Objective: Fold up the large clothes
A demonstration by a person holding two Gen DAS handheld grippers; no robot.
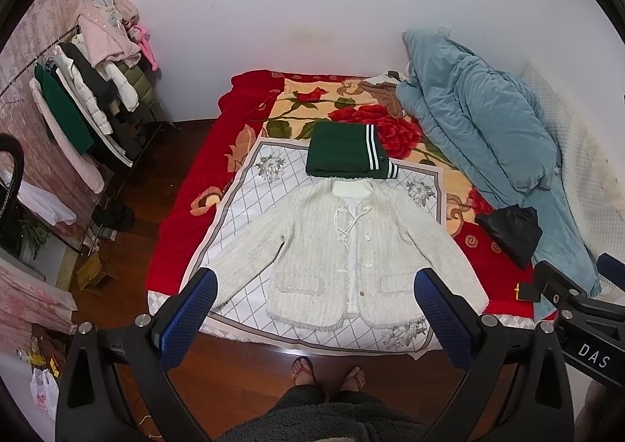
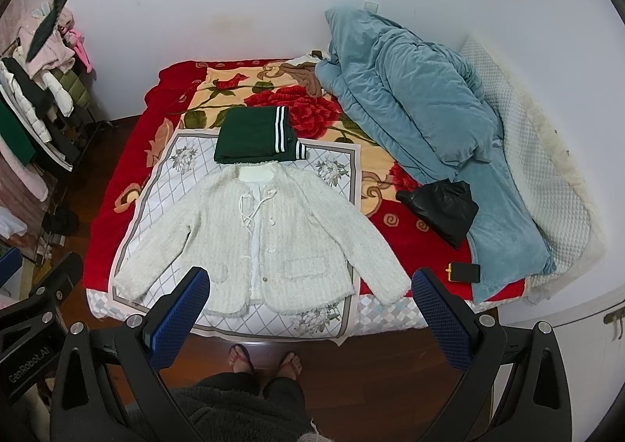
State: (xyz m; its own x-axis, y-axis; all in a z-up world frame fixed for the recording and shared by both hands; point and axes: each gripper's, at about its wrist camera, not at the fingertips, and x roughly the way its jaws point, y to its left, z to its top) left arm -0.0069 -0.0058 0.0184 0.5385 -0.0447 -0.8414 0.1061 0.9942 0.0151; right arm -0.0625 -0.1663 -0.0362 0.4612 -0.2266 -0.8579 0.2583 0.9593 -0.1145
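Observation:
A white fuzzy cardigan [image 1: 343, 246] lies flat and face up on a white patterned cloth [image 1: 250, 204] at the foot of the bed, sleeves spread to both sides; it also shows in the right wrist view [image 2: 269, 243]. A folded dark green garment with white stripes [image 1: 347, 155] lies just beyond its collar, and shows in the right wrist view [image 2: 256, 141]. My left gripper [image 1: 316, 286] is open and empty, held above the near hem. My right gripper [image 2: 312, 282] is open and empty, held above the bed's near edge.
A blue quilt [image 1: 480, 129] is heaped along the bed's right side, with a black bag [image 1: 511, 231] and a dark phone [image 2: 465, 272] beside it. A loaded clothes rack [image 1: 90, 98] stands at the left. The person's feet [image 1: 328, 371] stand on the wooden floor.

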